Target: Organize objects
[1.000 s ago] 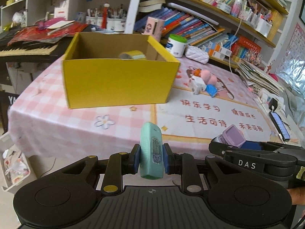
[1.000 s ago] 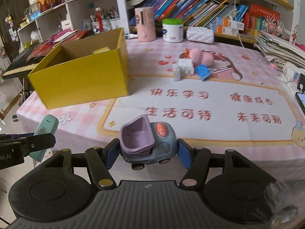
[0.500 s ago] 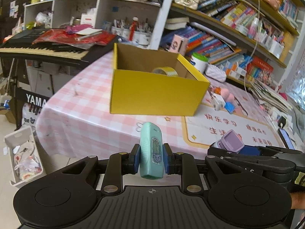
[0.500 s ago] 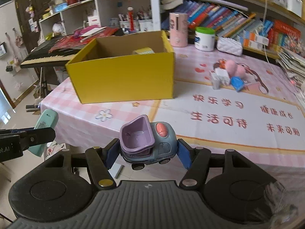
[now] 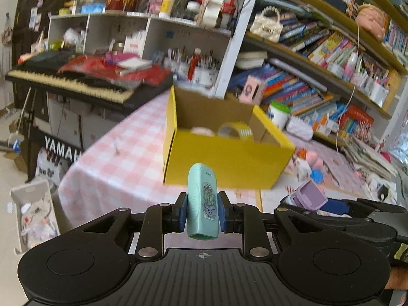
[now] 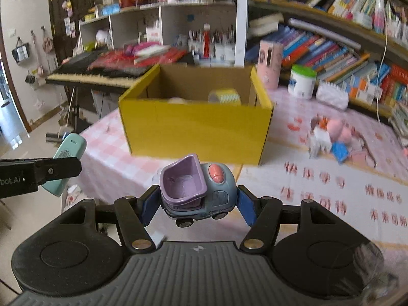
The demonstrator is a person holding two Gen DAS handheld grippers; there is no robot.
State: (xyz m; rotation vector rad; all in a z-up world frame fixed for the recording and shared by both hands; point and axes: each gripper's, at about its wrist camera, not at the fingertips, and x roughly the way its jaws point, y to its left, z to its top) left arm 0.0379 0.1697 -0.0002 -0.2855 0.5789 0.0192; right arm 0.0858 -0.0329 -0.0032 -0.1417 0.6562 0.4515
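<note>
Clamped toy truck (image 6: 197,190) (mint case (image 5: 202,202) too)

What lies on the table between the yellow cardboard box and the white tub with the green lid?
Nothing but bare pink checked tablecloth separates the yellow cardboard box from the white green-lidded tub, as the right wrist view shows.
</note>
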